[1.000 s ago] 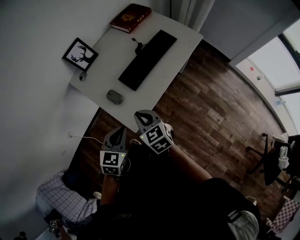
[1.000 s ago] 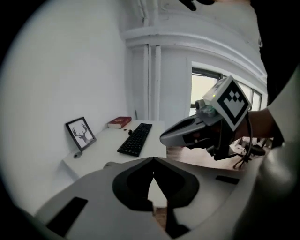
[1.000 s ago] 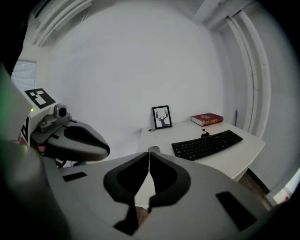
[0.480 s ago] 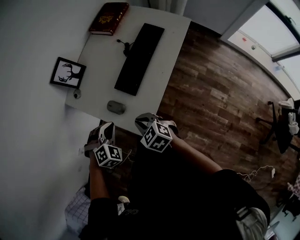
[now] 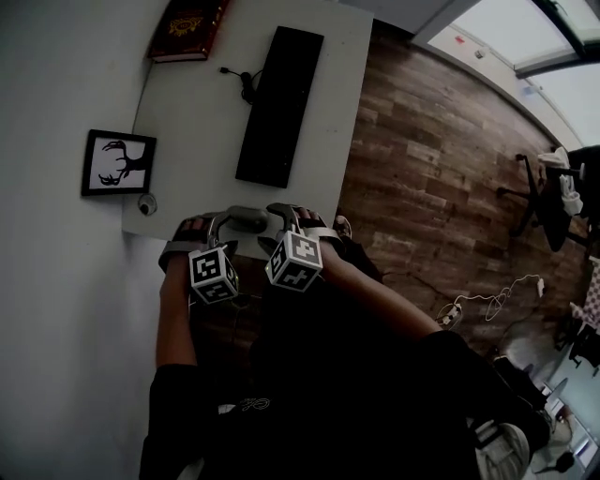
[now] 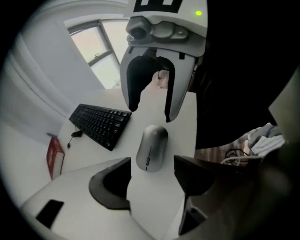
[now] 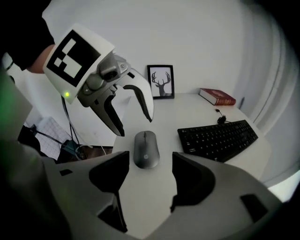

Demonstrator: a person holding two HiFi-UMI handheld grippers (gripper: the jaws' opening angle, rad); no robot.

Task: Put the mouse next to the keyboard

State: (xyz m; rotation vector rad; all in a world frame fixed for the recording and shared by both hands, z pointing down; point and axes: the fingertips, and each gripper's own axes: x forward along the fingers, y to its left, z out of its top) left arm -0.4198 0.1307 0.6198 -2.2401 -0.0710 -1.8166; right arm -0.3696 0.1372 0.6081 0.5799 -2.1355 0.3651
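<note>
Held the left gripper (image 6: pixel 151 178) low over the near end of the desk (image 5: pixel 178 131), jaws opening, pads on nothing. Faced it with the right gripper (image 7: pixel 150 180) from the opposite side, jaws opening as well and equally empty. Pointed both at the mouse (image 5: pixel 248 218), lying flat on the desktop just ahead of each pair of jaws and between the two tools. Judged this a stance before a grasp: spread wide enough to take the body across its width, lined up along its long axis, either side ready to close.

Found the mouse close to the desk's near edge, short of the near end of the keyboard (image 5: pixel 279 105) and clearly apart from it, so not yet placed as asked. Noted the book (image 5: pixel 187 23) and the framed deer picture (image 5: pixel 117 162) well apart, toward the wall, no obstacle.

Looked a low, smooth grey oval, matte, with a thin scroll wheel on the centre line and a small logo toward the rear. Probably light and slippery at the rounded flanks, best pinched across the middle.
</note>
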